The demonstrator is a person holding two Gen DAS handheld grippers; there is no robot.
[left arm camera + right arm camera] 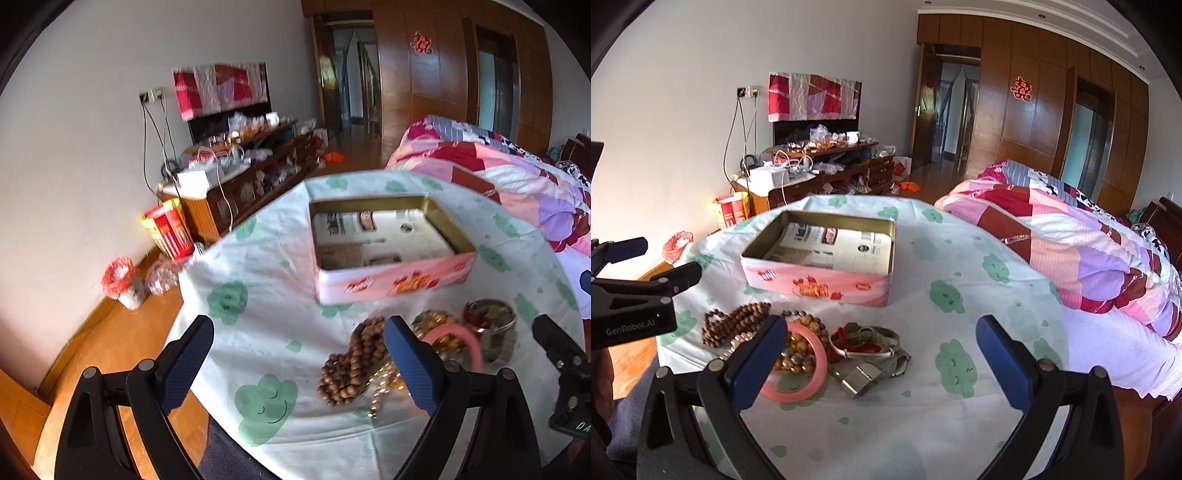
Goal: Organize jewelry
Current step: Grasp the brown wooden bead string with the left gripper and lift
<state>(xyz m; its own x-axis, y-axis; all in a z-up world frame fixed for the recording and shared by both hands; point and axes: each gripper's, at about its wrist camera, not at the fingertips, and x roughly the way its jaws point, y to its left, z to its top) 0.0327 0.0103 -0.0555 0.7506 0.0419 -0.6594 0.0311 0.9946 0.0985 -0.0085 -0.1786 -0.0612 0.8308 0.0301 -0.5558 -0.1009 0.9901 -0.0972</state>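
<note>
Both claws hung released over the table (923, 424), nothing between their blue pads: left claw (299, 363), right claw (881, 363). The jewelry lay heaped at lower left of the right wrist view: wooden bead strand (733, 323), pink bangle (809, 380), silver bracelet (866, 349). Beyond the heap, at frame centre, stood the open pink tin (820, 273), lined with newspaper.

A cloth-covered table (960, 258) is seen bearing an open tin (827, 258) behind heaped jewelry (798, 343).
</note>
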